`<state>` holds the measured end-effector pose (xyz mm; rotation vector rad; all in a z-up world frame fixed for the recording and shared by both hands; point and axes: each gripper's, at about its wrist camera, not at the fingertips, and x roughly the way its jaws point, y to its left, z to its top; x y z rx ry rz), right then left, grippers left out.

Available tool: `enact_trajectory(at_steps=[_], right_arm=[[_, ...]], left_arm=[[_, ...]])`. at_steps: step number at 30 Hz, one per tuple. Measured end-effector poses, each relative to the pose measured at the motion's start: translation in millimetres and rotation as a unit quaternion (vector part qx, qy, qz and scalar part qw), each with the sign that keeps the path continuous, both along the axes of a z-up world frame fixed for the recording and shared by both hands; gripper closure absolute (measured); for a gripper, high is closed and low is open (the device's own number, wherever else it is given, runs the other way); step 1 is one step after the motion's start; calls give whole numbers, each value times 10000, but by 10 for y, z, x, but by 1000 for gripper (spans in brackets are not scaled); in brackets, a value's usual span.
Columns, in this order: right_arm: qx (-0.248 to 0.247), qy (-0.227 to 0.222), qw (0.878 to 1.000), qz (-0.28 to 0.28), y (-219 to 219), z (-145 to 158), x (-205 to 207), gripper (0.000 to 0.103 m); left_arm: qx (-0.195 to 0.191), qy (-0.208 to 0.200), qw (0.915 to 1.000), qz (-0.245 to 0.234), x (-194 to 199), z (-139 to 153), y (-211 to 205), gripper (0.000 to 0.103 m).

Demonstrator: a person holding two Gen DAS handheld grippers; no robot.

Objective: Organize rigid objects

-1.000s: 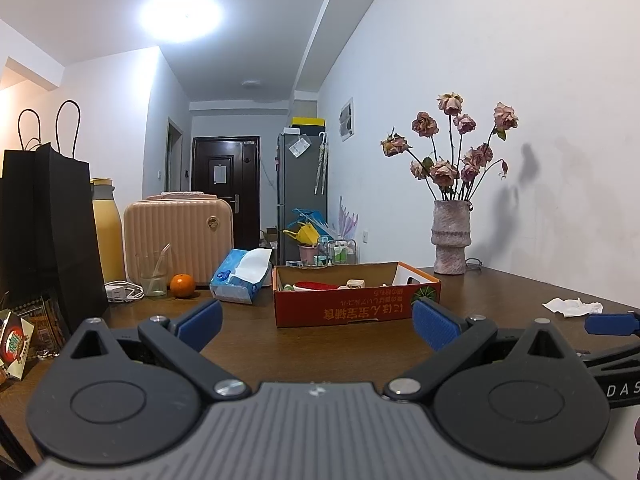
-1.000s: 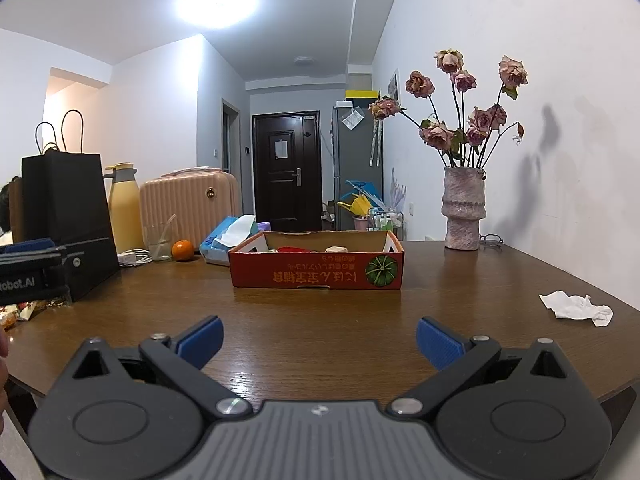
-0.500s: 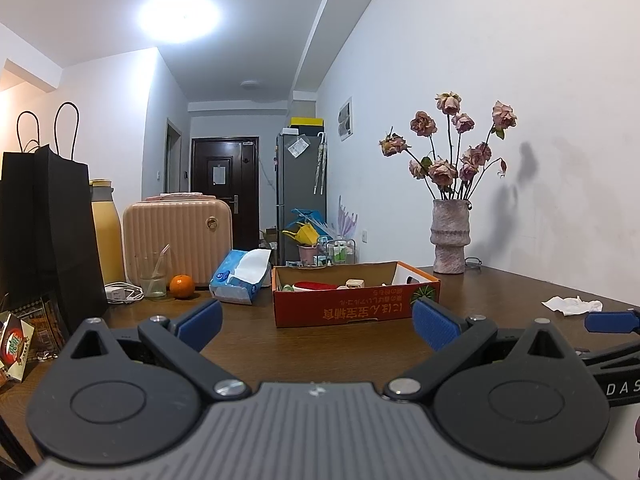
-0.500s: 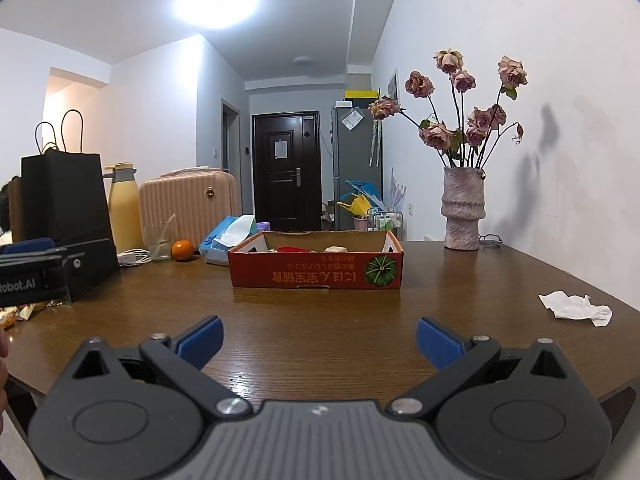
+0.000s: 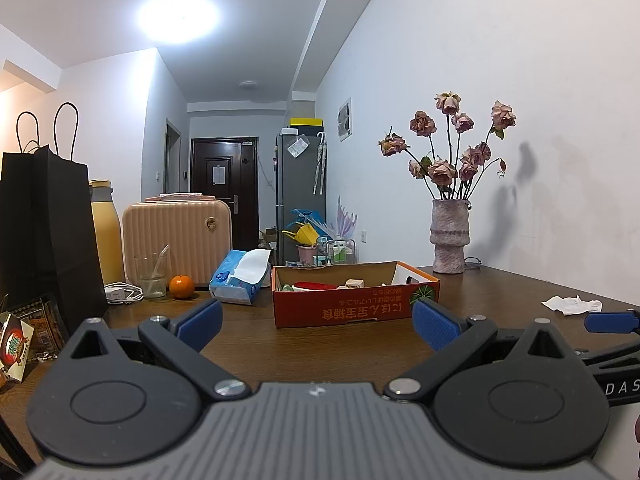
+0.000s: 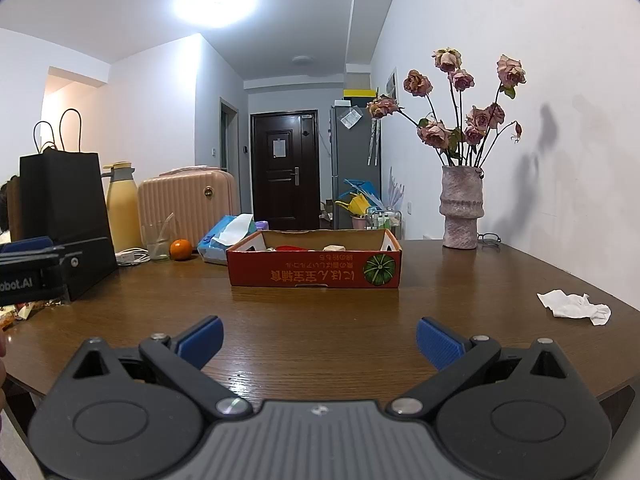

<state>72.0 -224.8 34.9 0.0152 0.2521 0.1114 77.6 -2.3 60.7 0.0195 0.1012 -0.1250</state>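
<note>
A red cardboard box [image 5: 352, 308] [image 6: 314, 270] with a pumpkin print stands on the brown wooden table [image 6: 312, 320]. It holds a red item [image 5: 314, 286] and small pale items, mostly hidden by its wall. My left gripper [image 5: 316, 326] is open and empty, held low in front of the box. My right gripper [image 6: 318, 342] is open and empty, further back from the box. The right gripper's blue tip shows at the right edge of the left wrist view [image 5: 608, 322].
At the left stand a black paper bag [image 5: 48, 232], a yellow flask [image 5: 106, 232], a pink suitcase [image 5: 176, 236], a glass [image 5: 151, 278], an orange [image 5: 181, 287], a white cable and a blue tissue pack [image 5: 240, 280]. A vase of dried roses [image 6: 462, 212] and a crumpled tissue [image 6: 572, 306] are at the right.
</note>
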Motion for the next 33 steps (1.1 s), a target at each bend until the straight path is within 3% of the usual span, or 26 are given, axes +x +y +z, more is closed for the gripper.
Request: enact_trajectory(at_steps=[33], right_arm=[[-10,4,10000,-40,-22,-3,-12,0]], left_arm=[[17,66,10000,38,2,-10,2,0]])
